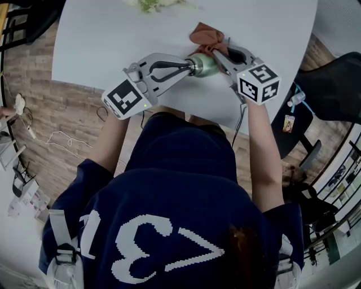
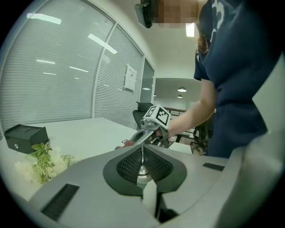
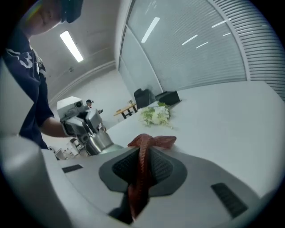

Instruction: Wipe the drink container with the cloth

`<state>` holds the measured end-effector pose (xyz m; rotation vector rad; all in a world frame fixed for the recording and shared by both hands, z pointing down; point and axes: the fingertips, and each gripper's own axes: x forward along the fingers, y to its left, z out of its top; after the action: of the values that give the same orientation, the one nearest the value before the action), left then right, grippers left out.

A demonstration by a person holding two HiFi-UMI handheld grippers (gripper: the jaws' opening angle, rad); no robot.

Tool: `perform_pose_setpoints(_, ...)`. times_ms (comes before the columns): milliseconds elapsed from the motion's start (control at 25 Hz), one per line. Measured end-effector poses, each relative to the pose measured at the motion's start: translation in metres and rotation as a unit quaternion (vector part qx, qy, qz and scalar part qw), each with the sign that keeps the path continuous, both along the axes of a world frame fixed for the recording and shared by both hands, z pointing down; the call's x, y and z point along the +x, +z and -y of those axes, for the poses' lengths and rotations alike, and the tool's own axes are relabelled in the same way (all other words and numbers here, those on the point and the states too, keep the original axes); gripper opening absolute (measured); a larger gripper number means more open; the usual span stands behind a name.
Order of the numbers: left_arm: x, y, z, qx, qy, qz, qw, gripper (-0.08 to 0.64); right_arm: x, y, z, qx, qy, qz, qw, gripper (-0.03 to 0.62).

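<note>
The drink container (image 1: 206,64), a small silvery-green metal vessel, hangs just above the white table (image 1: 101,39) near its front edge. My left gripper (image 1: 190,65) is shut on it from the left; in the left gripper view only a thin silver part of the container (image 2: 142,171) shows, pinched between the pads. My right gripper (image 1: 218,52) is shut on a reddish-brown cloth (image 1: 205,37) that bunches against the container's far right side. In the right gripper view the cloth (image 3: 142,164) runs up between the jaws, and the container (image 3: 99,141) is at the left.
White flowers (image 1: 151,4) lie at the table's far edge, next to a black box (image 3: 167,97). A black office chair (image 1: 333,84) stands right of the table. The person stands against the table's front edge.
</note>
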<state>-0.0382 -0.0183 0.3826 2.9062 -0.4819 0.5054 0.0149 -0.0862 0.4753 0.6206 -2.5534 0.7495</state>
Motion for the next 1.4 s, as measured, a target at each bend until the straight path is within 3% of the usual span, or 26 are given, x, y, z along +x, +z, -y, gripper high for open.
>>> perform_pose_setpoints(160,-0.005,-0.002,0.007,-0.019,-0.043,-0.010,0.9989,0.025,-0.032,-0.061,-0.014,0.015,0.064,0.096,0.993,0.058)
perform_pose_setpoints(240,-0.008,-0.001,0.015,-0.026,-0.068,-0.011,0.9973,0.025,-0.037,-0.079,-0.018,-0.018,0.097,0.168,0.981,0.058)
perform_pose_setpoints(320,-0.011,0.002,0.023,-0.034,-0.095,-0.009,0.9948,0.025,-0.032,-0.083,-0.020,-0.039,0.127,0.212,0.968,0.058)
perform_pose_setpoints(400,-0.013,0.003,0.027,-0.045,-0.113,-0.010,0.9925,0.025,-0.020,-0.073,-0.022,-0.026,0.153,0.197,0.968,0.058)
perform_pose_setpoints(560,-0.015,0.003,0.031,-0.054,-0.125,-0.010,0.9906,0.026,0.017,-0.029,-0.016,0.021,0.210,0.088,0.973,0.057)
perform_pose_setpoints(640,-0.016,0.004,0.033,-0.065,-0.137,-0.014,0.9883,0.026,0.037,-0.001,-0.013,0.018,0.231,0.042,0.972,0.057)
perform_pose_setpoints(760,-0.013,0.005,0.036,-0.078,-0.152,-0.020,0.9851,0.026,0.054,0.017,-0.014,0.016,0.244,0.010,0.970,0.057)
perform_pose_setpoints(920,-0.007,0.004,0.040,-0.096,-0.180,-0.026,0.9786,0.025,0.030,-0.022,-0.016,0.056,0.236,0.041,0.969,0.057)
perform_pose_setpoints(1120,-0.008,0.006,0.051,-0.134,-0.240,-0.057,0.9597,0.025,-0.016,-0.090,-0.016,0.085,0.228,0.165,0.956,0.057)
perform_pose_setpoints(1160,-0.007,0.006,0.053,-0.141,-0.249,-0.063,0.9560,0.026,-0.019,-0.095,-0.016,0.090,0.230,0.173,0.953,0.057)
perform_pose_setpoints(1280,-0.005,0.005,0.057,-0.160,-0.256,-0.077,0.9503,0.025,-0.009,-0.081,-0.016,0.122,0.244,0.113,0.956,0.058)
perform_pose_setpoints(1400,0.000,0.004,0.058,-0.169,-0.242,-0.084,0.9516,0.026,0.018,-0.052,-0.010,0.136,0.263,0.035,0.954,0.058)
